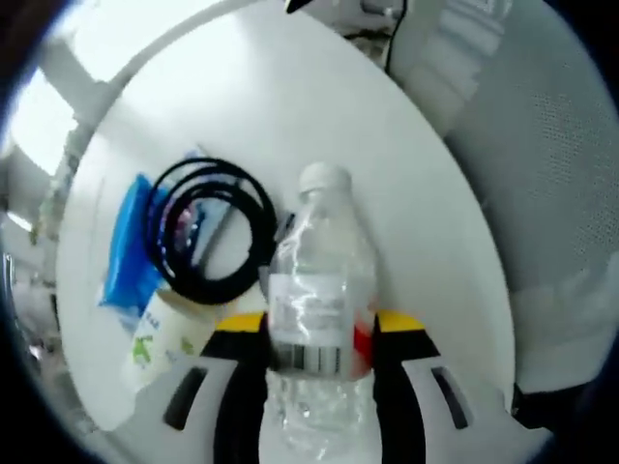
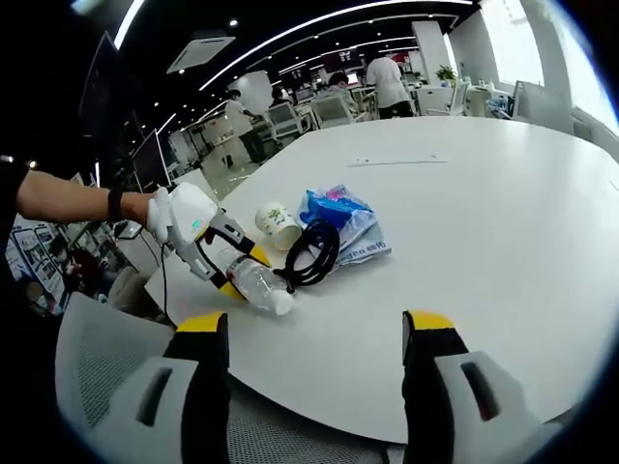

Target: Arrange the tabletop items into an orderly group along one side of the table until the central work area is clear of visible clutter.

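- In the left gripper view, the left gripper has its jaws clamped on a clear water bottle above the white table; a black cable coil, blue packet and paper cup lie just left.
- In the right gripper view, the right gripper hangs with jaws apart, holding nothing, near the table's edge.

White round table bears paper cup, black cable, blue packet

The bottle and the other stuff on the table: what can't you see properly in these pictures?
- Bottle: its bottom end is cut off by the left gripper view's lower edge; label print is blurred.
- Blue packet: the coiled black cable lies over part of it.
- Paper cup: its green print is too small to read in the right gripper view.
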A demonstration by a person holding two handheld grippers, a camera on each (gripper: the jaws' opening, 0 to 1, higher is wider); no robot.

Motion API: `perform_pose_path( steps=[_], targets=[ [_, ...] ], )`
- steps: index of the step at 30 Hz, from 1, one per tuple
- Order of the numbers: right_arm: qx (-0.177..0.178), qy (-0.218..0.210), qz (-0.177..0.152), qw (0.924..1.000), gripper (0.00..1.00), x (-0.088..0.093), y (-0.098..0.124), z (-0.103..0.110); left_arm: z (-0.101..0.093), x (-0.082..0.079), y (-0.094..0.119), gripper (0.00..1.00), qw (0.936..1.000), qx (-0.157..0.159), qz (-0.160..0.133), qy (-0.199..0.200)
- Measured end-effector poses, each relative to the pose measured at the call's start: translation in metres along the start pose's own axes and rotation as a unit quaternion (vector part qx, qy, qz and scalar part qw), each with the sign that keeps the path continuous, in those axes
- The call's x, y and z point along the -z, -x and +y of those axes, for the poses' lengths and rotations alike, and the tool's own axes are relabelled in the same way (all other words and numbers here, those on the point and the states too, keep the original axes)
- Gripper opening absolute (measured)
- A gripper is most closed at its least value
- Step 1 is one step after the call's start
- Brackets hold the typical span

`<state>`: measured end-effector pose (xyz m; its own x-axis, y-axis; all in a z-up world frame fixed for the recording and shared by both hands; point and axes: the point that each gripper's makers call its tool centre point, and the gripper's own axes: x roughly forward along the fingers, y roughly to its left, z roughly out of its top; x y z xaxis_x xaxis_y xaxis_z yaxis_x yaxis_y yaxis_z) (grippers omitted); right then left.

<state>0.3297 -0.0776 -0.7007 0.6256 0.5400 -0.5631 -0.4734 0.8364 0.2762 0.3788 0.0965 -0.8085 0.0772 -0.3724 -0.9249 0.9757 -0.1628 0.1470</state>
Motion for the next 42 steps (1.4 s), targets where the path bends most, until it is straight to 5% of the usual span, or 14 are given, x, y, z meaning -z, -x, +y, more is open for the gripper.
perform_pose_path(
  steps=[26, 33, 38, 42],
  targets=[
    [-0.003, 0.006, 0.008, 0.9999, 0.73, 0.002, -0.002, 0.001, 0.001, 0.023, 0.036, 0.37, 0.9892, -0.057, -0.044, 0.128],
    [-0.082, -0.010, 0.006, 0.9965, 0.70, -0.003, -0.013, 0.035, 0.000, 0.025, 0.036, 0.36, 0.9889, -0.060, -0.043, 0.129],
    [-0.124, -0.025, 0.015, 0.9918, 0.49, -0.003, -0.035, 0.054, -0.004, 0.026, 0.037, 0.36, 0.9888, -0.059, -0.043, 0.130],
    [-0.141, 0.071, 0.042, 0.9866, 0.61, 0.000, -0.060, 0.069, -0.006, 0.031, 0.037, 0.36, 0.9894, -0.057, -0.039, 0.128]
  ],
)
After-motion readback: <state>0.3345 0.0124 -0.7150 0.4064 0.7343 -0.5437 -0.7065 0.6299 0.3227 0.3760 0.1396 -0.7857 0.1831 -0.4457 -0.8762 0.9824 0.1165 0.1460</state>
